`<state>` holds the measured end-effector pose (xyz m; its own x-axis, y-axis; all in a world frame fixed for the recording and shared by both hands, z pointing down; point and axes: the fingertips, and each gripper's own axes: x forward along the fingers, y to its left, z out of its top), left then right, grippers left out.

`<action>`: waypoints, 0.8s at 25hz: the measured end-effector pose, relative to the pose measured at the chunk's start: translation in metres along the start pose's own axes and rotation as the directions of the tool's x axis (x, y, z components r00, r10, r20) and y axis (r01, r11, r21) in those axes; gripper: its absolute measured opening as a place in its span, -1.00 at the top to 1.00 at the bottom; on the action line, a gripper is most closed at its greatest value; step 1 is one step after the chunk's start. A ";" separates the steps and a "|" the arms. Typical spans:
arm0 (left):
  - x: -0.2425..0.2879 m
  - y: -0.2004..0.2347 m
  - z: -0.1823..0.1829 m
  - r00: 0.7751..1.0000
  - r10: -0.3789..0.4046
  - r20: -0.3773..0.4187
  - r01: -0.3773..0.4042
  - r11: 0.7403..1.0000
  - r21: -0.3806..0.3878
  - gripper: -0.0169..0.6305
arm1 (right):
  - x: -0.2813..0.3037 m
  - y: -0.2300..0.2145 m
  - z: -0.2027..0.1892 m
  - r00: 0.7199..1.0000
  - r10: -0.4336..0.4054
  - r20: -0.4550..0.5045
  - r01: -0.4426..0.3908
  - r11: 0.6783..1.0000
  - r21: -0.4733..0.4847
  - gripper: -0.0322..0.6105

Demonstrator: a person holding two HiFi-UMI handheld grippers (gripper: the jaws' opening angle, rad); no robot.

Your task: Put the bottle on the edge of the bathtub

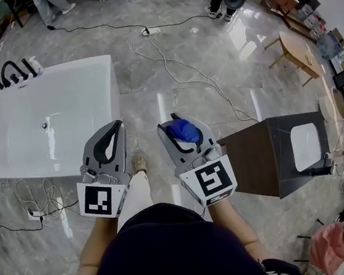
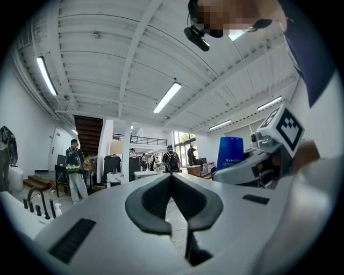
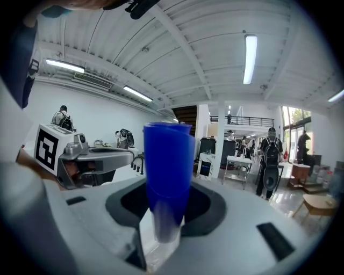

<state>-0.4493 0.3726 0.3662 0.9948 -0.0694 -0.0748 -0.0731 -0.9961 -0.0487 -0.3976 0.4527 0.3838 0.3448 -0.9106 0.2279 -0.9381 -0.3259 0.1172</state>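
The white bathtub [image 1: 113, 85] lay to the person's left, its black faucet [image 1: 14, 72] at the far corner and its broad flat rim bare. It looked to me like the carrying step: the bottle was already lifted, but it was not yet over the tub.

The left gripper [image 1: 118, 126] hung beside the tub's near right corner. Its jaws were closed tip to tip with nothing between them, and it touched nothing.

Just to its right, across the person's leg, the right gripper [image 1: 180, 125] had the blue bottle [image 3: 167, 166]. The jaws stood fairly wide and were clamped round the bottle's lower body. From that gripper's own camera the bottle stood upright, its clear base down in the gap between the pads. It was in the air over the marble floor, near the tub but apart from it.

Further right stood a dark cabinet [image 1: 267, 153] with a white basin set in its top, playing no part.

As I judged it, the next move called for swinging the right gripper leftward over the rim and lowering the bottle level. The base would need to sit fully on the flat edge before the jaws parted, or it could tip into the tub.
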 end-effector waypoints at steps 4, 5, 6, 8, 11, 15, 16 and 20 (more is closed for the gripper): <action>0.051 0.034 -0.001 1.000 -0.030 -0.006 0.030 1.000 0.006 0.94 | 0.052 -0.032 0.014 1.000 -0.019 -0.014 0.019 1.000 0.007 0.45; 0.063 0.043 -0.002 0.999 -0.038 -0.008 0.038 0.999 0.003 0.94 | 0.063 -0.039 0.017 1.000 -0.023 -0.016 0.023 1.000 0.009 0.45; 0.074 0.051 -0.003 0.999 -0.045 -0.011 0.045 0.999 -0.001 0.94 | 0.075 -0.046 0.020 0.999 -0.029 -0.018 0.029 1.000 0.009 0.45; 0.094 0.066 -0.005 0.998 -0.055 -0.011 0.055 0.998 -0.008 0.94 | 0.095 -0.058 0.025 0.999 -0.039 -0.021 0.039 0.999 0.008 0.45; 0.123 0.085 -0.007 0.998 -0.065 -0.009 0.064 0.998 -0.016 0.94 | 0.122 -0.075 0.027 0.998 -0.048 -0.033 0.049 0.999 0.011 0.45; 0.152 0.103 -0.014 0.997 -0.080 -0.015 0.080 0.997 -0.016 0.94 | 0.150 -0.095 0.026 0.997 -0.063 -0.042 0.064 0.998 0.025 0.45; 0.158 0.107 -0.016 0.996 -0.084 -0.017 0.084 0.996 -0.015 0.94 | 0.156 -0.099 0.027 0.997 -0.067 -0.044 0.068 0.997 0.027 0.45; 0.179 0.119 -0.020 0.995 -0.095 -0.026 0.094 0.996 -0.008 0.94 | 0.172 -0.114 0.027 0.995 -0.076 -0.058 0.078 0.997 0.025 0.45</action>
<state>-0.2784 0.2402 0.3674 0.9987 0.0237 -0.0440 0.0217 -0.9987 -0.0472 -0.2319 0.3262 0.3841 0.4164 -0.8671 0.2736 -0.9091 -0.4018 0.1100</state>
